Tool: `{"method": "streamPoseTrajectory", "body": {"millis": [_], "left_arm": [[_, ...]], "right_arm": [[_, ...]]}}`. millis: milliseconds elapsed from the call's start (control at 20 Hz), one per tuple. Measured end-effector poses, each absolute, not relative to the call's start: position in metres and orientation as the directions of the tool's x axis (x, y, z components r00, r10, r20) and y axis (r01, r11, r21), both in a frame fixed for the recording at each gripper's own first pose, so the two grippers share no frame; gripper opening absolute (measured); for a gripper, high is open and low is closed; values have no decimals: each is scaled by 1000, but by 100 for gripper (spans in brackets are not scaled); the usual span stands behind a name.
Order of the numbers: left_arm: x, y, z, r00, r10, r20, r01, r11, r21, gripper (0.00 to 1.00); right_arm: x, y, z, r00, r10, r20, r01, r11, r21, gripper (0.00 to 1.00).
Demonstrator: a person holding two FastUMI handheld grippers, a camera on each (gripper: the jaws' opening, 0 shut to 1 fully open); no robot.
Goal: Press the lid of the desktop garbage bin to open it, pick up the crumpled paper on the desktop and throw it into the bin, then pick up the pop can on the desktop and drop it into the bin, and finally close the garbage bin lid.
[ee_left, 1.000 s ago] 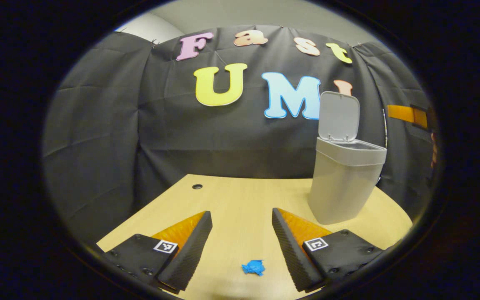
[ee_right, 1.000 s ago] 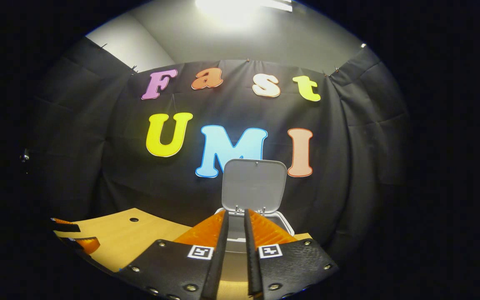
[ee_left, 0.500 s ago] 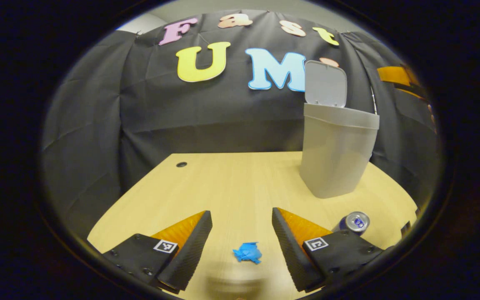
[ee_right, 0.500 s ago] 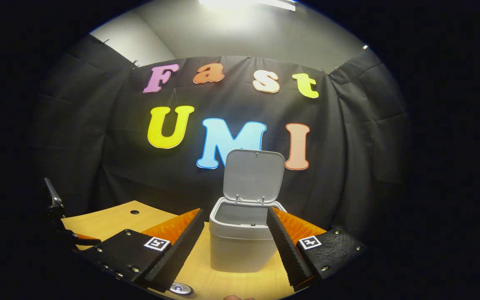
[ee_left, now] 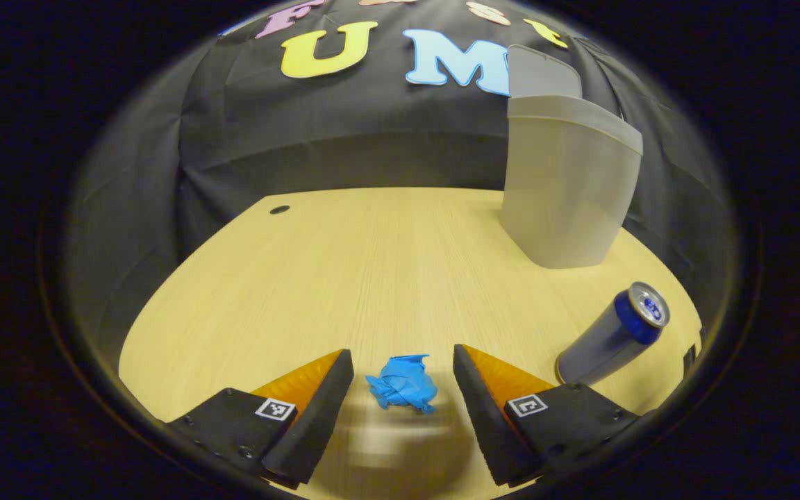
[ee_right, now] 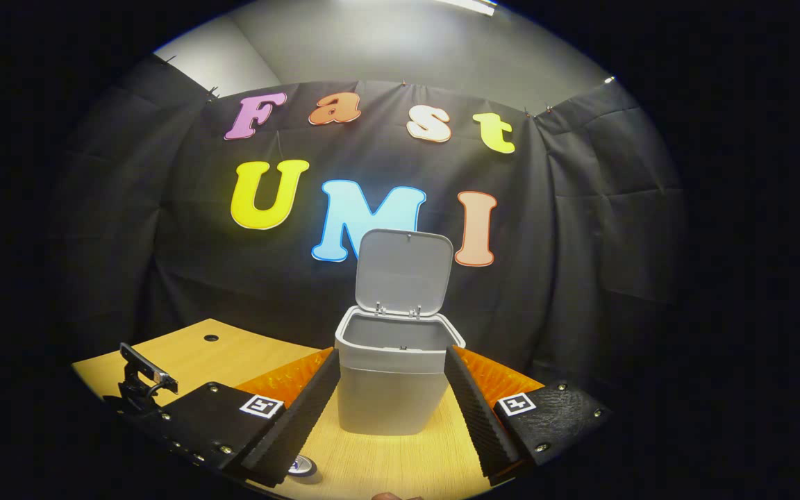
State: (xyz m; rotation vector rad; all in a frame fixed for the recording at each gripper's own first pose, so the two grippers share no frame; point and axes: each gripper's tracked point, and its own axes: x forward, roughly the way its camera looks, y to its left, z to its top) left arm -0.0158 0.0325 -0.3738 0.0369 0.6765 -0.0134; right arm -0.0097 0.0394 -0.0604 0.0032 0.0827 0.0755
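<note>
The left gripper (ee_left: 400,410) hangs low over the table (ee_left: 372,264), fingers spread around the crumpled paper (ee_left: 402,382), not touching. The can (ee_left: 612,335) stands near. The right gripper (ee_right: 389,410), fingers spread, faces the bin (ee_right: 389,382), whose lid (ee_right: 403,272) stands open.

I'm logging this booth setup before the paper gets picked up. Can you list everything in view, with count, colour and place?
bin: one, grey, far right part of the table
lid: one, grey, hinged up at the back of the bin
crumpled paper: one, blue, on the table between the left gripper's fingers, untouched
can: one, blue and silver, on the table near the bin
table: one, light wood, small dark hole at a far corner
left gripper: one, open, low over the table
right gripper: one, open, facing the bin
</note>
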Motion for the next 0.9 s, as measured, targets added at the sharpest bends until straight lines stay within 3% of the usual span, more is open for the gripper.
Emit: {"method": "streamPoseTrajectory", "body": {"millis": [250,500,550,650,700,750,800,900], "left_arm": [[-16,40,-394,737,13,-675,15,999,36,96],[-15,45,-397,740,29,-672,29,997,74,75],[-15,43,-398,740,26,-672,32,997,73,61],[-15,46,-398,738,43,-673,23,996,88,53],[-16,44,-397,741,32,-671,30,996,81,35],[-17,47,-395,743,47,-668,18,996,90,35],[-16,46,-394,745,40,-665,19,997,81,27],[-15,47,-387,756,43,-653,21,996,89,26]], "right_arm": [[-17,35,-61,994,53,-97,-53,999,-4,96],[-19,32,-67,993,44,-110,-44,999,10,96],[-19,31,-67,993,44,-111,-42,999,14,96],[-19,28,-68,993,38,-111,-37,999,14,96],[-19,26,-67,993,33,-112,-32,999,12,96],[-19,24,-69,993,29,-113,-28,1000,11,96],[-19,21,-69,993,27,-112,-26,1000,13,96],[-19,17,-70,993,26,-112,-24,999,22,96]]}}
